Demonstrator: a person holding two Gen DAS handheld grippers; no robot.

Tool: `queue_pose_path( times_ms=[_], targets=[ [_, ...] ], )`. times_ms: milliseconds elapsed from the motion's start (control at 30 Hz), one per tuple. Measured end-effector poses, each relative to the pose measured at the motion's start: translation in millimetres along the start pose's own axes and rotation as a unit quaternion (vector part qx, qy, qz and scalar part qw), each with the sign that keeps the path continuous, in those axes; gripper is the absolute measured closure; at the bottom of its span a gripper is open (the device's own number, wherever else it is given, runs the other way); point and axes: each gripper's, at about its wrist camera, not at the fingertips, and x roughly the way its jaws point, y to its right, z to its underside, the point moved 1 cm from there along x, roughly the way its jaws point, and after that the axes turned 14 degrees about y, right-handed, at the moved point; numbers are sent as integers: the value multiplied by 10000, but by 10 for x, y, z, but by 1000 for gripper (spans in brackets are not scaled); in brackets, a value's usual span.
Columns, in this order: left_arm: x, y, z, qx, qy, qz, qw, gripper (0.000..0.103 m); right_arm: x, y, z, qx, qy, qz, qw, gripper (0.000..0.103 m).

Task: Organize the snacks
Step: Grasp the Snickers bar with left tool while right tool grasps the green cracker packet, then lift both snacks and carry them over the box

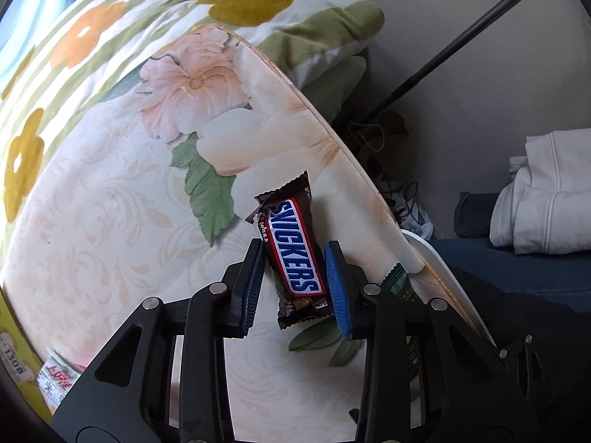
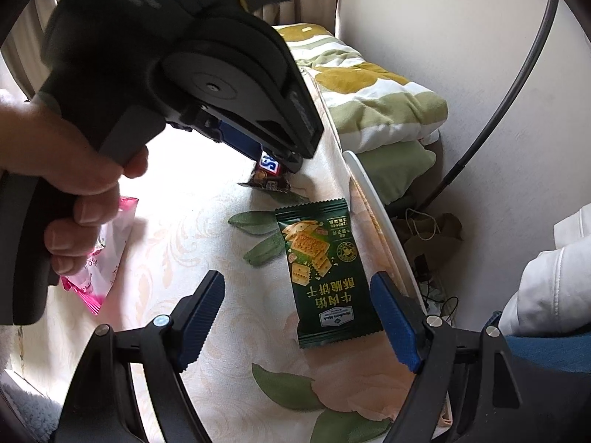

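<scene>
- Work surface: a table (image 1: 110, 229) under a floral cloth; its right edge runs diagonally, with a white rim (image 2: 373, 199) along it and a drop to the floor beyond.
- Left gripper (image 1: 295, 280) points steeply down at the cloth, its blue pads closed against both long sides of a chocolate bar (image 1: 295, 251). The bar lies on the cloth near the right edge; open cloth stretches to its left and beyond it.
- Right gripper (image 2: 299, 317): jaws spread wide, nothing between the pads. A green cracker packet (image 2: 325, 273) lies flat on the cloth ahead of it, nearer the right finger, its right side close to the table edge.
- Hidden or cut off: in the right wrist view, the left gripper's body and the hand (image 2: 74, 184) holding it cover most of the chocolate bar; only its near end shows. In the left wrist view the cracker packet is only a green corner behind the right finger.
- A pink and white packet (image 2: 107, 258) lies left of centre, partly behind the hand; its print is unreadable. Another packet with red print (image 1: 59, 380) is cut off at the lower left corner.
- Surroundings: a folded flowered quilt (image 1: 184, 11) at the far end of the table, a dark pole (image 1: 461, 37) leaning at the wall, tangled cables (image 1: 406, 206) on the floor, white cloth (image 1: 546, 192) on blue-clad legs at right.
</scene>
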Motion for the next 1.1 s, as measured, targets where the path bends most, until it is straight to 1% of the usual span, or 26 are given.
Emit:
queue_pose_path(
  times_ms=[67,100,300,367,500,600,667,733,767,800,833,867,900,1033,1100],
  targets=[
    [-34,-24,13,-34,49,34,10000,73,49,7,4,-30,-53,-2,10000,32],
    [-56,-36,16,-48,75,45,10000,73,72,8,8,-38,-76,8,10000,33],
    [-178,-92,-14,-101,227,99,9996,73,199,11,17,34,-126,217,9997,33],
    [-221,-116,-34,-121,283,120,9995,73,241,11,22,106,-177,158,9997,33],
    [-302,-169,-86,-162,381,141,9990,73,258,-45,17,51,-176,-51,9998,33],
    [-349,-212,-129,-180,453,124,9987,73,221,-58,2,144,-80,-137,9998,33],
    [-375,-242,-152,-198,491,121,9985,73,215,-40,-26,200,0,4,9998,33],
    [-398,-261,-170,-202,524,114,9984,73,262,1,-40,321,-27,154,9994,33],
    [-401,-266,-172,-212,534,123,9983,73,291,28,-43,409,-48,200,9989,35],
    [-407,-274,-175,-220,541,133,9982,73,330,46,-43,487,-85,241,9985,40],
    [-412,-280,-174,-221,546,137,9982,73,355,58,-51,523,-112,288,9982,43],
    [-415,-283,-174,-220,551,142,9981,73,373,55,-62,470,-83,374,9982,46],
    [-415,-284,-172,-216,553,151,9981,73,398,58,-70,471,-87,349,9982,49],
    [-402,-296,-166,-198,549,160,9982,73,469,37,-84,303,-34,544,9981,51],
    [-398,-307,-162,-203,542,166,9982,73,461,28,-73,293,5,542,9981,62]
  ],
)
